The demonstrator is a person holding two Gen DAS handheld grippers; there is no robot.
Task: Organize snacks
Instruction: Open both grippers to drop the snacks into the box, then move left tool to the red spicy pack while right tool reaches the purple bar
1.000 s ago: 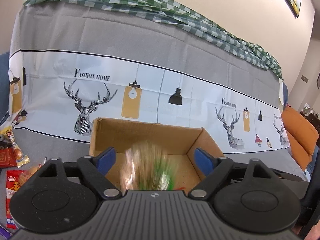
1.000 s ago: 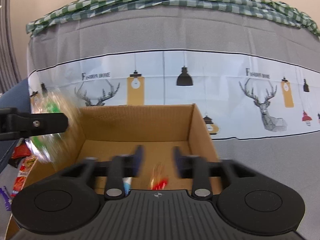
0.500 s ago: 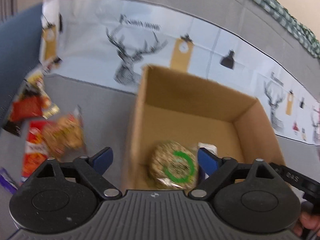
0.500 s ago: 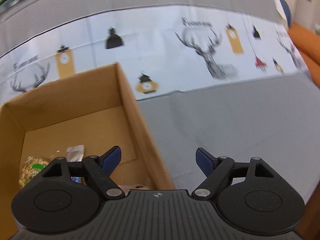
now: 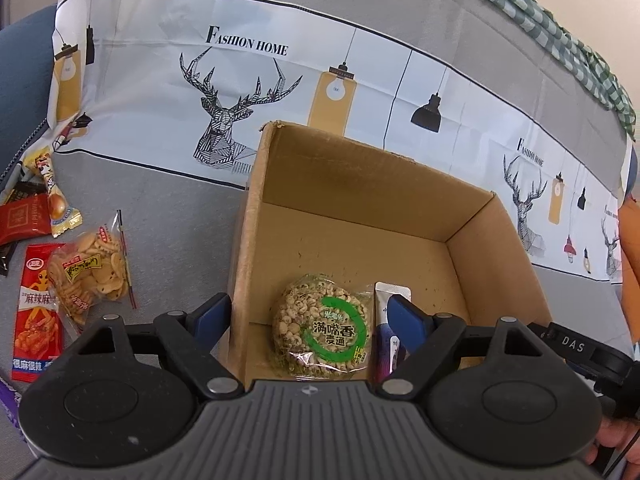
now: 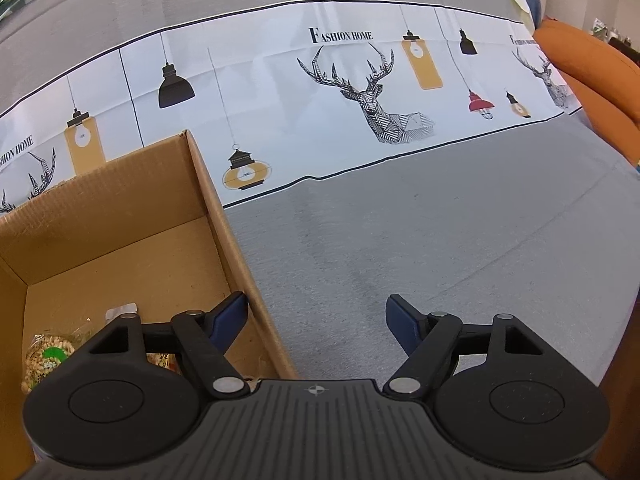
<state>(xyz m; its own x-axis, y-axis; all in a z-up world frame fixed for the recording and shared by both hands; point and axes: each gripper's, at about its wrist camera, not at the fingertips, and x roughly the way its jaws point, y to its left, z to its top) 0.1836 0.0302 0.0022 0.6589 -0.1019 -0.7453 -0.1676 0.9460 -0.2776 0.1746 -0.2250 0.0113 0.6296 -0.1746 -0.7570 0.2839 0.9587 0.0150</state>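
An open cardboard box stands on the grey cloth. Inside lie a round puffed-grain cake with a green ring label and a white-and-purple sachet. My left gripper is open and empty above the box's near left corner. Loose snacks lie left of the box: a clear bag of small biscuits, a red packet and a dark red packet. My right gripper is open and empty, straddling the box's right wall. The grain cake shows there too.
A yellow-wrapped candy lies at the far left. A printed deer-and-lamp cloth covers the backrest behind the box. An orange cushion sits at the right. Bare grey cloth spreads right of the box.
The grain cake has left my left gripper and now lies in the box. My left gripper tilted down over it. My right gripper opened and swung to the right of the box.
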